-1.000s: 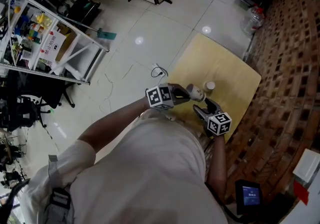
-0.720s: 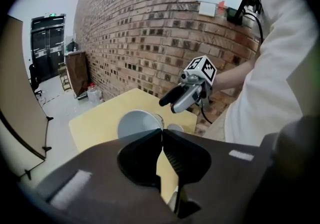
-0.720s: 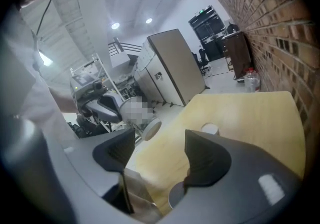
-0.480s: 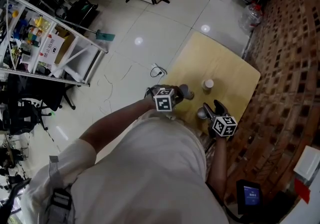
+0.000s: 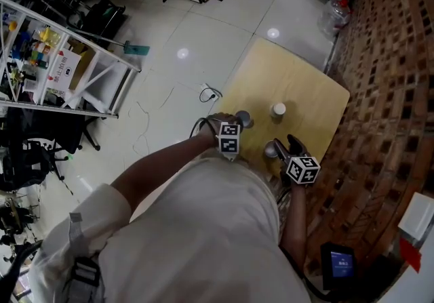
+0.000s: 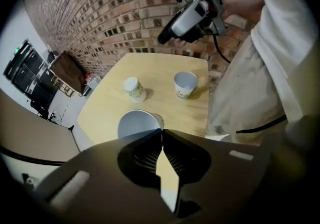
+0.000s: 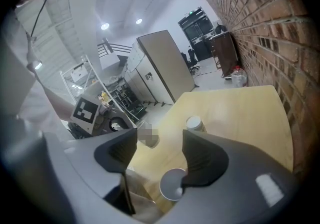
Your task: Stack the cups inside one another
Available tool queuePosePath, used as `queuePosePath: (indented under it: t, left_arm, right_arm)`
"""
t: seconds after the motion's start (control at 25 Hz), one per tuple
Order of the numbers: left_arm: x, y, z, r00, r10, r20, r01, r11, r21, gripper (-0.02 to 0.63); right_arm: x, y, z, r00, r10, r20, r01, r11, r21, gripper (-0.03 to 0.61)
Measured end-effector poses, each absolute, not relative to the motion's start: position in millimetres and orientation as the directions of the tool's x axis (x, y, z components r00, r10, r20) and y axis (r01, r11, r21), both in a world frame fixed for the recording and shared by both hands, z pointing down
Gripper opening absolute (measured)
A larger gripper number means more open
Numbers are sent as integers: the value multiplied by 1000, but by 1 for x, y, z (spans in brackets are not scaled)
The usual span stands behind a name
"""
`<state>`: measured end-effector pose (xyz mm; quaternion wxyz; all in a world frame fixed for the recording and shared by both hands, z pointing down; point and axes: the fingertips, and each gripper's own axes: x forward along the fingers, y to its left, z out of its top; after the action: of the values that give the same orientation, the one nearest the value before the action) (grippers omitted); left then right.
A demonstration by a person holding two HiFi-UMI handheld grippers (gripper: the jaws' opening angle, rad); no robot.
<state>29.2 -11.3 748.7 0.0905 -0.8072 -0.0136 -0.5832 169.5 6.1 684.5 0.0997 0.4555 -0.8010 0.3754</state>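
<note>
Cups, three of them, are spread over the light wooden table (image 5: 308, 85), none inside another. In the head view the left cup (image 5: 243, 118) is at the table's left edge, toward the near left corner. Its mouth is up and it sits right at the tips of your left gripper (image 5: 234, 127). The right cup (image 5: 270, 150) stands by the near edge, just beside your right gripper (image 5: 285, 148). The far cup (image 5: 278, 110) stands alone about mid-table, apart from both others.

In the left gripper view your jaws are closed tip to tip. The tips meet on the rim of the left cup and, as far as can be seen, pinch its thin wall. The cup's open mouth is tilted toward the camera, and whether its base rests on the wood cannot be told. Beyond it the far cup and the right cup stand side by side, apart from each other. Your right gripper hangs above the near edge, clear of them.

In the right gripper view your jaws stand wide apart, with only bare tabletop between them. The right cup sits mouth up below one jaw, which covers part of its rim; whether they touch cannot be told. The far cup stands further on, toward the middle of the table.
</note>
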Motion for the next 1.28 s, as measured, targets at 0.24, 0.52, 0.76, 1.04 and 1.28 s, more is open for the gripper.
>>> queuePosePath:
  t: [0.24,0.52,0.76,1.04,1.28]
  left_arm:
    - [26,-14,778,235,-99,967,157,-978,-138,29]
    - [30,-9,801,176,-103,979,232,-962,-143,29]
    - [24,-8,814,125,-104,987,293,-946,-137,29]
    - [20,-13,828,74,-137,988,319,-935,-153,34]
    - [26,-14,829,79,-134,988,313,-937,-153,58]
  right_arm:
    - [172,7,689,-547,-654,522,-818,285,-500,282]
    - [174,7,691,-530,-655,539,-829,266,-492,265]
    - [174,15,691,-517,-654,552,-835,246,-491,262]
    - [178,23,694,-499,-660,561,-841,213,-498,262]
    - [181,28,695,-490,-665,563,-843,195,-502,261]
